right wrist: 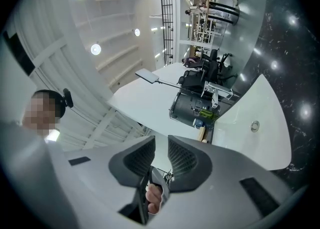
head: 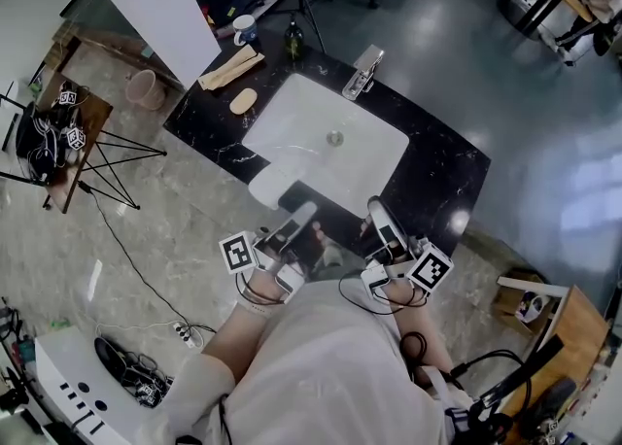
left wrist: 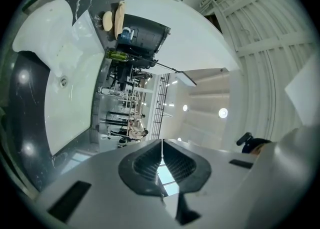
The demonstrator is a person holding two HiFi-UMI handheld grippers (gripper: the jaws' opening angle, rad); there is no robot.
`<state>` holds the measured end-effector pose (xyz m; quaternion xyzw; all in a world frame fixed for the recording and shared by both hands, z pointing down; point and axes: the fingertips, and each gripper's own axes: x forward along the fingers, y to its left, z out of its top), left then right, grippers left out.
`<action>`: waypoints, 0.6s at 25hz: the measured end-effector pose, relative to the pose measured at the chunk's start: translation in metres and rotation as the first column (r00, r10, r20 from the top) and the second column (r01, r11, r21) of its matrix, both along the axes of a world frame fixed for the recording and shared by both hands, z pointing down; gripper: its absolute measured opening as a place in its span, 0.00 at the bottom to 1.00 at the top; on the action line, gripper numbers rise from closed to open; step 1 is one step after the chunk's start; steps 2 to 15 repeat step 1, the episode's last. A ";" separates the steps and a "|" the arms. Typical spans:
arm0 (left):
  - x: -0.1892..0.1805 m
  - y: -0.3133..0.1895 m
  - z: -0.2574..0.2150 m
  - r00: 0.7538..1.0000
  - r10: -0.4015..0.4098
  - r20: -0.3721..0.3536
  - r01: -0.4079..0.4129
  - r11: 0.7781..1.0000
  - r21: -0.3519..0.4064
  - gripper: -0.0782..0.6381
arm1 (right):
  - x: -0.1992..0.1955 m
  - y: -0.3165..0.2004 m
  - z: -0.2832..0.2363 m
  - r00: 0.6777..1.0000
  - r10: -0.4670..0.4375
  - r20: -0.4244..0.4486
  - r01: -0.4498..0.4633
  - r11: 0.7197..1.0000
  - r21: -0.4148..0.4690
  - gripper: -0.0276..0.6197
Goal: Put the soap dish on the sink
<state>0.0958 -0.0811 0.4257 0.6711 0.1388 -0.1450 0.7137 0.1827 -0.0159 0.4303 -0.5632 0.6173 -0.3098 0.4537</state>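
Person's white shirt fills the foreground. Black marble tabletop carries a white sink. Left gripper jaws pressed together, empty. Right gripper jaws closed to a slit, empty. Both hover at the tabletop's front edge. White soap dish rests on the sink's near-left corner.

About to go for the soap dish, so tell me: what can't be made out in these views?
- Head view: the tan pieces and the oval near the mug are too small to tell what each is.
- Head view: the white lump at the basin near corner may be part of it or separate; unclear.
- Head view: the left gripper and right gripper cover part of the counter near edge.
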 end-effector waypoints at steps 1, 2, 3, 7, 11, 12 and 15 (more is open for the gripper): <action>0.000 -0.001 0.000 1.000 -0.001 -0.003 0.001 1.000 -0.006 0.13 | 0.000 -0.001 -0.001 1.000 -0.001 -0.004 0.001 1.000 0.002 0.19; 0.000 -0.001 0.000 1.000 -0.001 -0.003 0.001 1.000 -0.006 0.13 | 0.000 -0.001 -0.001 1.000 -0.001 -0.004 0.001 1.000 0.002 0.19; 0.000 -0.001 0.000 1.000 -0.001 -0.003 0.001 1.000 -0.006 0.13 | 0.000 -0.001 -0.001 1.000 -0.001 -0.004 0.001 1.000 0.002 0.19; 0.000 -0.001 0.000 1.000 -0.001 -0.003 0.001 1.000 -0.006 0.13 | 0.000 -0.001 -0.001 1.000 -0.001 -0.004 0.001 1.000 0.002 0.19; 0.000 -0.001 0.000 1.000 -0.001 -0.003 0.001 1.000 -0.006 0.13 | 0.000 -0.001 -0.001 1.000 -0.001 -0.004 0.001 1.000 0.002 0.19; 0.000 -0.001 0.000 1.000 -0.001 -0.003 0.001 1.000 -0.006 0.13 | 0.000 -0.001 -0.001 1.000 -0.001 -0.004 0.001 1.000 0.002 0.19; 0.000 -0.001 0.000 1.000 -0.001 -0.003 0.001 1.000 -0.006 0.13 | 0.000 -0.001 -0.001 1.000 -0.001 -0.004 0.001 1.000 0.002 0.19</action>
